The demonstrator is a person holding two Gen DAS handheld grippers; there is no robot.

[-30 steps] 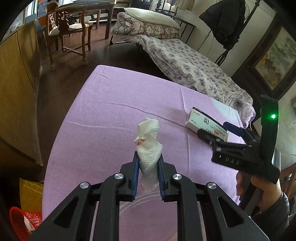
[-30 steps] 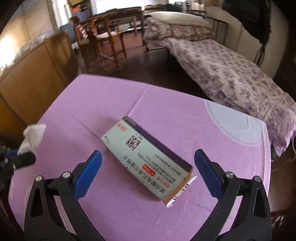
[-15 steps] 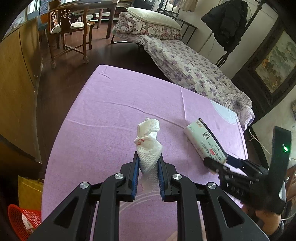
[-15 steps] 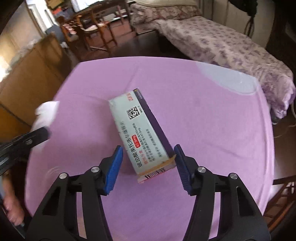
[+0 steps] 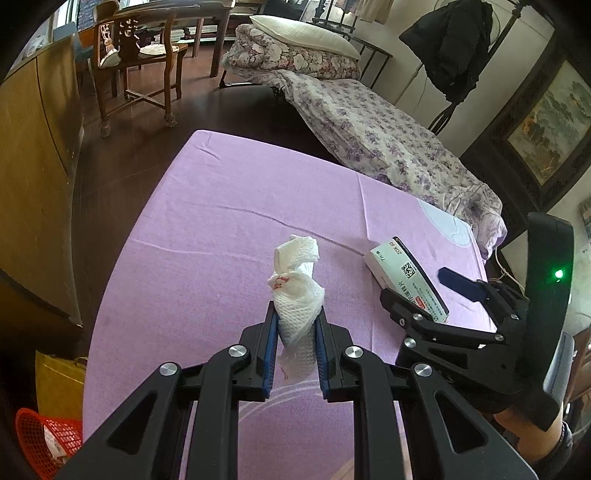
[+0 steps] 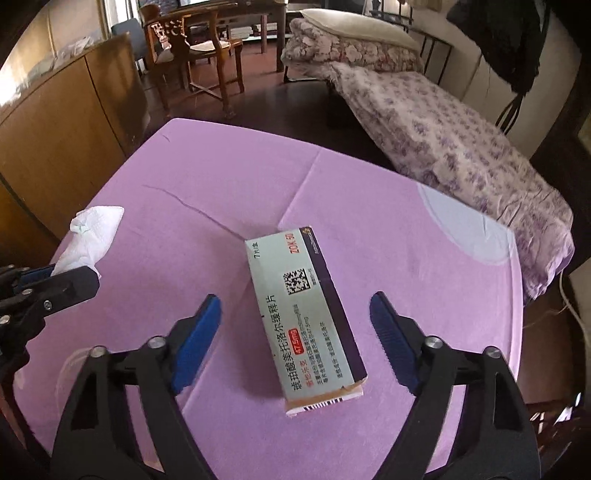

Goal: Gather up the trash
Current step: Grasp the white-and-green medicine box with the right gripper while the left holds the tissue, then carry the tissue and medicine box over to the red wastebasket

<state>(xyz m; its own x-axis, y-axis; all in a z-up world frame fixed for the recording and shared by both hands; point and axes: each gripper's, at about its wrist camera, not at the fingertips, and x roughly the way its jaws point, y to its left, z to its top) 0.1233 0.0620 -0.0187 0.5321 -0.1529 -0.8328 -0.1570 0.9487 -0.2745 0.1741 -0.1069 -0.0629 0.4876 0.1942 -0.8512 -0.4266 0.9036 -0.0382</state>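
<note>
while flat, box point(image 6: 308, 321) lengthwise between fingers point(image 6: 195, 332)

The surface point(image 6: 369, 206) wears smooth, matt purple cloth with faint creases. The tissue point(image 5: 297, 295) is soft, embossed white paper. The box point(image 6: 306, 317) is smooth, slightly glossy printed cardboard.

Purple-clothed desk point(image 5: 229, 206) up front. Floral bed point(image 5: 388, 140) with pillow point(image 5: 303, 33) behind, wooden chair point(image 5: 140, 44) beside. Dark coat point(image 5: 450, 40) hanging, framed painting point(image 5: 546, 125) on wall.
</note>
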